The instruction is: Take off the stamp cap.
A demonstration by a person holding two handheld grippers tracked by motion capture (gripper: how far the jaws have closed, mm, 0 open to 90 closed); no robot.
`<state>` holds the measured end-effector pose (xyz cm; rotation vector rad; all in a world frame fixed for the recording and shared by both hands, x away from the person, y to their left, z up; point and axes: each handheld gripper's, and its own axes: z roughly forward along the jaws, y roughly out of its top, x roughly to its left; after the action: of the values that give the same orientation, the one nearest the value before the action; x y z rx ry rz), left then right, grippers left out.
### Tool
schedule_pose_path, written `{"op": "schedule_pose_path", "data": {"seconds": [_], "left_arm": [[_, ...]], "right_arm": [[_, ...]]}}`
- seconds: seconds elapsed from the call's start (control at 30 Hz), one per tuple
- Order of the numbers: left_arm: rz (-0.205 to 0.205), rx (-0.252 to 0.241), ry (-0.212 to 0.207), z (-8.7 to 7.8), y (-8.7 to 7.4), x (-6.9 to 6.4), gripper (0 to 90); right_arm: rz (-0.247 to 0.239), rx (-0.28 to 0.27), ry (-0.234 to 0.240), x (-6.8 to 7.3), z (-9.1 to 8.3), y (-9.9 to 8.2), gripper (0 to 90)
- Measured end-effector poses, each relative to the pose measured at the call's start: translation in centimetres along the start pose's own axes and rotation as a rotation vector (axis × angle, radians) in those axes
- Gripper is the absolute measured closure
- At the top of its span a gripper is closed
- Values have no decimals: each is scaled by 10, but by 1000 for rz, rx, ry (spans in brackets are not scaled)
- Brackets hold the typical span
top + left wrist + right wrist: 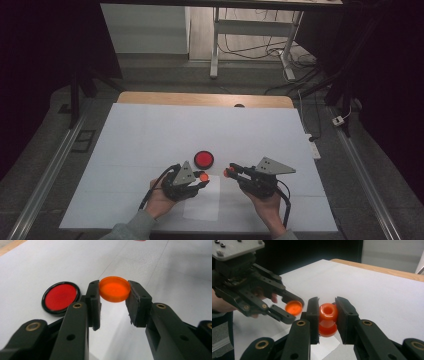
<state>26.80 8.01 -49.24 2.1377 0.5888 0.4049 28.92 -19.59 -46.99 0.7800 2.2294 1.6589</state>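
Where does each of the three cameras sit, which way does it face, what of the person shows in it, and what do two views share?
High view: above the person's side, looking forward and down on the white table; both forearms, left gripper and right gripper show.
Left gripper view: along its own jaws, shut on an orange cap, with a red disc beside.
Right gripper view: along its jaws, shut on an orange bottle; a hand and the left gripper are at left.
Shared: the orange cap appears in both gripper views.
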Motion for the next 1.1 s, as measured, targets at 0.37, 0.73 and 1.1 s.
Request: {"op": "schedule_pose_path", "data": {"seconds": [0.37, 0.73, 1.1], "left_arm": [[-70, -28, 28, -41, -20, 13, 651], [-152, -41, 84, -80, -55, 21, 651], [-213, -35, 138, -109, -84, 27, 651]], "right_arm": [[-6, 7, -19, -2, -2, -1, 726], [-25, 14, -42, -4, -4, -1, 726], [-46, 28, -68, -7, -5, -3, 725]]}}
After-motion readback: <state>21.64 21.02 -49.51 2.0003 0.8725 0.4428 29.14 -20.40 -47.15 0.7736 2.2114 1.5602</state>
